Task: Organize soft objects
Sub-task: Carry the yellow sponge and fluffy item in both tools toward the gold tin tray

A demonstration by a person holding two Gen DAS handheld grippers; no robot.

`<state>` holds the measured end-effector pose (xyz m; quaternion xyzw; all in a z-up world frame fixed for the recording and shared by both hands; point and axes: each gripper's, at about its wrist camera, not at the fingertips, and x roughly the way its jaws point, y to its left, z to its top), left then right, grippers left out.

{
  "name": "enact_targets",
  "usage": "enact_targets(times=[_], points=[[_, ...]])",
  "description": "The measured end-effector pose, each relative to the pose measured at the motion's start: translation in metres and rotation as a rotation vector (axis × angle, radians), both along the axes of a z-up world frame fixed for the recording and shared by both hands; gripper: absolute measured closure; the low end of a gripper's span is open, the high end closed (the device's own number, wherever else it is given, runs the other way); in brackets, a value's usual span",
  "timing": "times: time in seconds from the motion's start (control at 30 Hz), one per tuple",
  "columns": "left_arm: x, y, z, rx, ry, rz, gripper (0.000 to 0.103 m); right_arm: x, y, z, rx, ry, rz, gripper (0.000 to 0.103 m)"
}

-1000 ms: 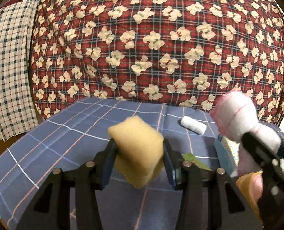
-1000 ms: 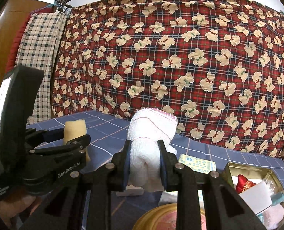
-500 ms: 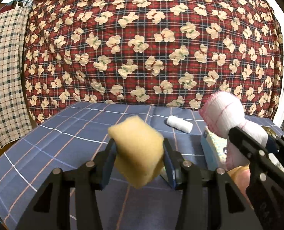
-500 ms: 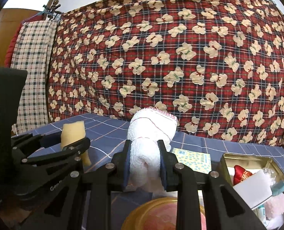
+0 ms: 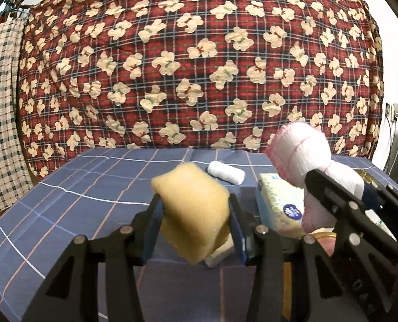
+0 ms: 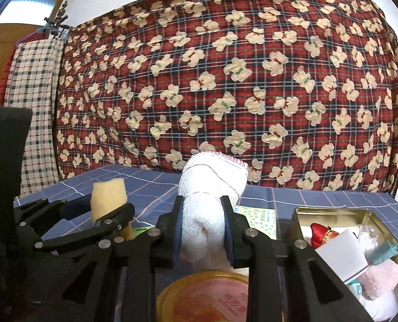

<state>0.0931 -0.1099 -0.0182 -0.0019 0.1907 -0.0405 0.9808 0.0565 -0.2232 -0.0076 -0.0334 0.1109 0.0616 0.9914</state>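
Note:
My left gripper (image 5: 195,221) is shut on a yellow sponge (image 5: 192,209), squeezed between its pads above the blue checked tablecloth (image 5: 91,187). My right gripper (image 6: 202,229) is shut on a rolled white towel with pink stitching (image 6: 207,196); that towel (image 5: 303,158) also shows at the right of the left wrist view. The sponge (image 6: 108,197) and left gripper (image 6: 110,214) appear at the left of the right wrist view. An open gold tin (image 6: 306,212) at the right holds several soft and packaged items.
A small white roll (image 5: 227,173) lies far back on the table. A yellow-blue tissue pack (image 5: 279,201) sits beside the tin. A round gold lid (image 6: 207,297) lies under my right gripper. A teddy-bear quilt (image 5: 199,67) hangs behind the table.
Both grippers have shifted to the right across the table, each still holding its object. The tin and tissue pack have come further into view.

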Motion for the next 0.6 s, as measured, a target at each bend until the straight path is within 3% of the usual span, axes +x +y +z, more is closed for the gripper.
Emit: enact_targets(times=[0.6], points=[[0.001,-0.009,-0.001,-0.006,0.002,-0.013,0.057,-0.001,-0.015,0.001,0.018,0.001,-0.045,0.075]])
